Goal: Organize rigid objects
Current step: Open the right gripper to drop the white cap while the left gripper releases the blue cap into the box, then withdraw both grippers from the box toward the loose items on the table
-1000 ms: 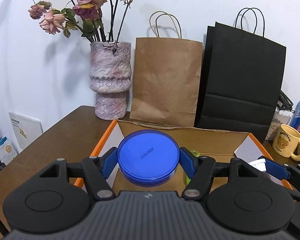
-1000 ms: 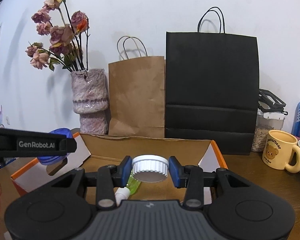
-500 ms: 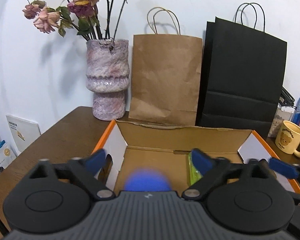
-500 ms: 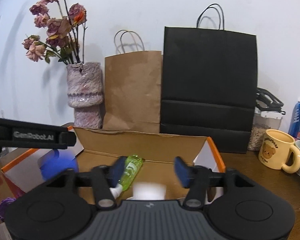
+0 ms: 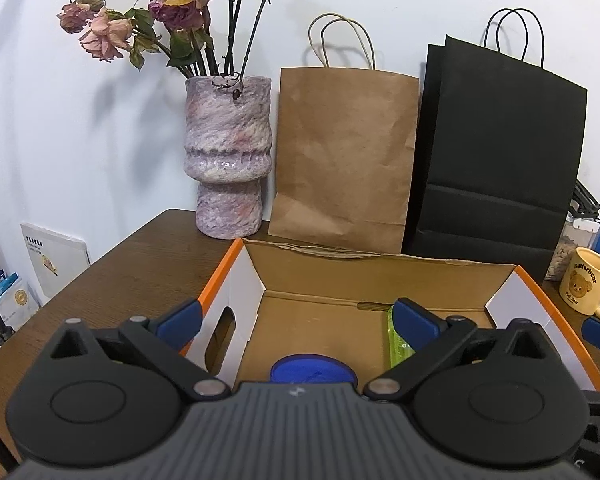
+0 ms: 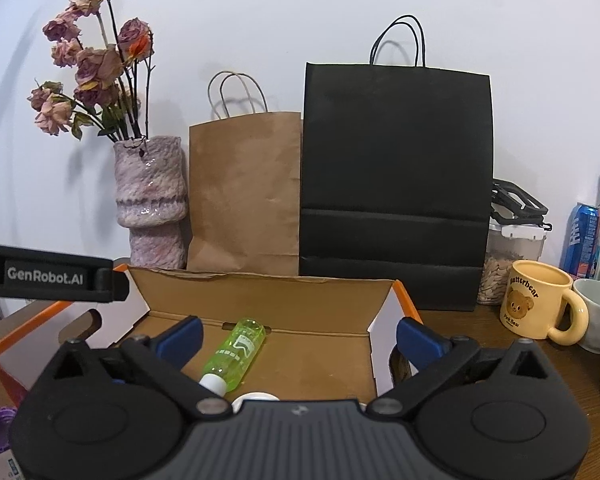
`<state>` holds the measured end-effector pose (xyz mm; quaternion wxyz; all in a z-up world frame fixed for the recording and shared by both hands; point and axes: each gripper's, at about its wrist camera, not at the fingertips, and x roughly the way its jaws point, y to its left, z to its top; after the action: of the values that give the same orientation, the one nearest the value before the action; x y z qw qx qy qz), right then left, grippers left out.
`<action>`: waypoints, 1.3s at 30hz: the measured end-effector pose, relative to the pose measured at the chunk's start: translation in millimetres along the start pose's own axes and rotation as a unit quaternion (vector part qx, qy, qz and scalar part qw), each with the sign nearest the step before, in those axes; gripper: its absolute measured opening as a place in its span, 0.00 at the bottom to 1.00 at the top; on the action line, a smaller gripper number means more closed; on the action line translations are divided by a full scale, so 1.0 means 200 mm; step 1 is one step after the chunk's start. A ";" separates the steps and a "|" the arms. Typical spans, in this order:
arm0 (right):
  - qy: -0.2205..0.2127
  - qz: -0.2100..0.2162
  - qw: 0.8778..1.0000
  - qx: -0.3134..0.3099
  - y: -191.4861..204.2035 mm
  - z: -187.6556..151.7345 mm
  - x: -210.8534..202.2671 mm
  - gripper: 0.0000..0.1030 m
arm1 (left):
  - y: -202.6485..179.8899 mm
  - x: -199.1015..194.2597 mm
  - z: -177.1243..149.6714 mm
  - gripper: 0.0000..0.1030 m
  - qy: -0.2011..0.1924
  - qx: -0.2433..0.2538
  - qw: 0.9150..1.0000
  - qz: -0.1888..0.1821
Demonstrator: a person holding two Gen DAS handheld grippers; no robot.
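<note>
Holding both grippers wide over the cardboard box [image 5: 380, 276], I see the left gripper [image 5: 296, 316] empty, its blue lid [image 5: 314, 368] lying on the box floor below. My right gripper [image 6: 298, 330], jaws just opened, grips nothing; the white cap [image 6: 256, 397] lies beside the green bottle [image 6: 238, 350]. I'd lift straight up, clear of the walls.
</note>
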<state>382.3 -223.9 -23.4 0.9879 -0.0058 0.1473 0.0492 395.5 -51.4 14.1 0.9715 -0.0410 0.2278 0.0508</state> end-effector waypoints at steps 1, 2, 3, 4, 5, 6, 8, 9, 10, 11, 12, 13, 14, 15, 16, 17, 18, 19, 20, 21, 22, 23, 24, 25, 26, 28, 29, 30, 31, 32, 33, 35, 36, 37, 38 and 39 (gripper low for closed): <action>-0.001 0.000 1.000 0.001 0.00 0.00 0.00 1.00 | 0.00 0.00 0.00 1.00 -0.001 0.000 1.000 -0.001; -0.002 0.000 1.000 0.001 0.00 0.00 0.00 1.00 | 0.00 0.00 0.00 1.00 0.000 -0.001 1.000 -0.001; -0.002 0.000 1.000 0.001 0.00 0.00 0.00 1.00 | 0.00 0.00 0.00 1.00 0.000 0.000 1.000 -0.002; -0.003 0.000 1.000 0.001 0.00 0.00 -0.01 1.00 | 0.00 0.00 0.00 1.00 0.000 0.000 1.000 -0.002; -0.003 0.000 1.000 0.002 0.00 0.00 -0.01 1.00 | 0.00 0.00 0.00 1.00 0.000 0.000 1.000 -0.002; -0.004 0.001 1.000 0.001 0.00 0.00 -0.01 1.00 | 0.00 0.00 0.00 1.00 0.000 -0.001 1.000 -0.002; -0.005 0.001 1.000 0.001 0.01 0.00 -0.01 1.00 | 0.00 0.00 0.00 1.00 -0.001 -0.001 1.000 -0.003; -0.005 0.002 1.000 0.001 0.01 0.00 -0.01 1.00 | 0.00 0.00 0.00 1.00 -0.001 -0.001 1.000 -0.003; -0.005 0.002 1.000 0.000 0.01 0.00 -0.02 1.00 | 0.00 -0.01 0.00 1.00 -0.001 -0.001 1.000 -0.003; -0.006 0.001 1.000 0.000 0.01 0.00 -0.02 1.00 | 0.00 -0.01 0.00 1.00 -0.001 -0.001 1.000 -0.003; -0.007 0.001 1.000 0.000 0.00 0.00 -0.02 1.00 | 0.00 -0.01 0.00 1.00 -0.002 -0.001 1.000 -0.003; -0.008 0.001 1.000 0.001 0.00 0.00 -0.03 1.00 | 0.00 -0.01 0.01 1.00 -0.002 -0.001 1.000 -0.005; -0.010 0.001 1.000 0.002 0.00 0.00 -0.03 1.00 | 0.00 -0.01 0.01 1.00 -0.002 -0.001 1.000 -0.006; -0.011 0.000 1.000 0.002 0.00 -0.01 -0.03 1.00 | 0.00 -0.02 0.01 1.00 -0.002 -0.001 1.000 -0.006; -0.011 0.000 1.000 0.002 0.00 0.00 -0.04 1.00 | 0.00 -0.02 0.01 1.00 -0.003 -0.001 1.000 -0.006; -0.012 0.000 1.000 0.002 0.00 -0.01 -0.04 1.00 | 0.00 -0.02 0.01 1.00 -0.003 -0.001 1.000 -0.006; -0.012 0.001 1.000 0.003 0.00 -0.01 -0.04 1.00 | 0.00 -0.02 0.01 1.00 -0.004 -0.001 1.000 -0.006; -0.013 0.002 1.000 0.003 0.00 -0.01 -0.04 1.00 | 0.00 -0.03 0.01 1.00 -0.004 -0.002 1.000 -0.006; -0.013 0.002 1.000 0.002 0.00 -0.01 -0.05 1.00 | 0.00 -0.03 0.01 1.00 -0.004 -0.002 1.000 -0.007; -0.013 0.003 1.000 0.002 0.00 -0.01 -0.05 1.00 | 0.00 -0.03 0.01 1.00 -0.004 -0.001 1.000 -0.007; -0.014 0.004 1.000 0.000 0.00 -0.01 -0.05 1.00 | 0.00 -0.04 0.01 1.00 -0.005 -0.001 1.000 -0.007; -0.014 0.005 1.000 -0.001 0.00 -0.01 -0.05 1.00 | 0.00 -0.04 0.01 1.00 -0.005 -0.001 1.000 -0.008; -0.015 0.006 1.000 -0.002 0.01 -0.01 -0.06 1.00 | 0.00 -0.04 0.01 1.00 -0.006 -0.001 1.000 -0.008; -0.017 0.006 1.000 -0.002 0.01 -0.01 -0.06 1.00 | 0.00 -0.05 0.00 1.00 -0.007 -0.001 1.000 -0.009; -0.018 0.006 1.000 -0.002 0.01 -0.01 -0.07 1.00 | 0.00 -0.05 0.00 1.00 -0.008 -0.001 1.000 -0.009; -0.023 0.008 1.000 -0.002 0.01 -0.01 -0.09 1.00 | 0.01 -0.07 0.00 1.00 -0.011 -0.001 1.000 -0.010; -0.025 0.008 1.000 -0.001 0.01 -0.01 -0.10 1.00 | 0.01 -0.08 0.00 1.00 -0.013 0.000 1.000 -0.009; -0.028 0.009 1.000 -0.001 0.01 -0.01 -0.11 1.00 | 0.01 -0.09 -0.01 1.00 -0.015 0.001 1.000 -0.008; -0.030 0.010 0.999 -0.003 0.02 -0.01 -0.12 1.00 | 0.02 -0.10 -0.01 1.00 -0.017 0.000 1.000 -0.008; -0.032 0.012 0.999 -0.006 0.02 -0.01 -0.13 1.00 | 0.02 -0.11 -0.01 1.00 -0.018 0.000 1.000 -0.007; -0.033 0.012 0.999 -0.009 0.03 -0.02 -0.14 1.00 | 0.03 -0.12 -0.02 1.00 -0.019 -0.001 1.000 -0.007; -0.035 0.015 0.999 -0.011 0.04 -0.02 -0.16 1.00 | 0.04 -0.15 -0.03 1.00 -0.019 -0.003 1.000 -0.008; -0.036 0.017 0.999 -0.013 0.04 -0.03 -0.18 1.00 | 0.05 -0.16 -0.03 1.00 -0.020 -0.003 1.000 -0.006; -0.037 0.018 0.999 -0.014 0.04 -0.03 -0.19 1.00 | 0.06 -0.17 -0.04 1.00 -0.022 -0.004 1.000 -0.005; -0.038 0.019 0.999 -0.016 0.04 -0.04 -0.21 1.00 | 0.06 -0.19 -0.05 1.00 -0.023 -0.005 1.000 -0.004; -0.039 0.021 0.999 -0.018 0.05 -0.04 -0.22 1.00 | 0.07 -0.20 -0.05 1.00 -0.023 -0.006 1.000 -0.004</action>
<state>335.9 -218.9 -18.8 0.9913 -0.0189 0.1082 0.0729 352.9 -41.7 21.9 0.9764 -0.0466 0.2052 0.0493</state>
